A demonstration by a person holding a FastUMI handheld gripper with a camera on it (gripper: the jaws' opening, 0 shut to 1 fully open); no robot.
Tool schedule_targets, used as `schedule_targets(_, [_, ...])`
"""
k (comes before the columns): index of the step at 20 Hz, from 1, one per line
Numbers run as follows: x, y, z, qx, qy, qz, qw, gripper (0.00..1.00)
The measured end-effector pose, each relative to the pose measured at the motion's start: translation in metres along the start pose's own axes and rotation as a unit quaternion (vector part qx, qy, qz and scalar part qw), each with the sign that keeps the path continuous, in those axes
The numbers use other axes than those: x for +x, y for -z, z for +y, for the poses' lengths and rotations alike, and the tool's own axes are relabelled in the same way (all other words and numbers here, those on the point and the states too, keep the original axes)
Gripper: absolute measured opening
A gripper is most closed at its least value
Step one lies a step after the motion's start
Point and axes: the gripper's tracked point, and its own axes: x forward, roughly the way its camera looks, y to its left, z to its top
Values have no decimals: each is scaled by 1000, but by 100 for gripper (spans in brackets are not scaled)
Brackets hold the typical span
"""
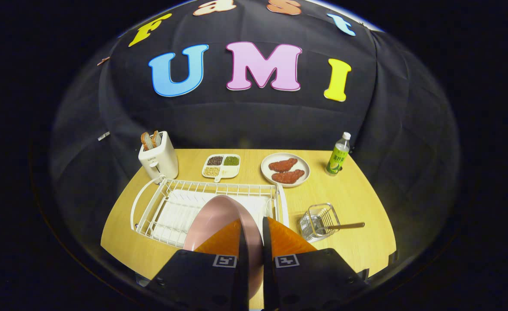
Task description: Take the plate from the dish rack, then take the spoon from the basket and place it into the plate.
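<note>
Between the fingers of our gripper (pixel 252 235) we see the pink plate (pixel 219 218) edge-on — both fingers are clamped on its rim, and it stands over the white dish rack (pixel 202 203) just ahead. To the right of the fingers sits the clear basket (pixel 318 221) on the wooden table (pixel 357 198), the spoon (pixel 344 226) poking out of it sideways. Beyond the rack we find a toaster (pixel 159 157), a divided dish (pixel 221 166), a plate of red food (pixel 285 169) and a bottle (pixel 338 154).
</note>
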Motion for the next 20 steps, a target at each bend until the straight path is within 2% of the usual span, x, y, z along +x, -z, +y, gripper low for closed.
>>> schedule_targets(7, [-7,101,-26,48,-54,71,995,17])
schedule_targets(13, [19,163,-31,52,-98,109,988,17])
schedule_targets(17, [38,187,-30,83,-128,123,981,17])
schedule_targets(20, [50,186,-33,90,-144,117,978,18])
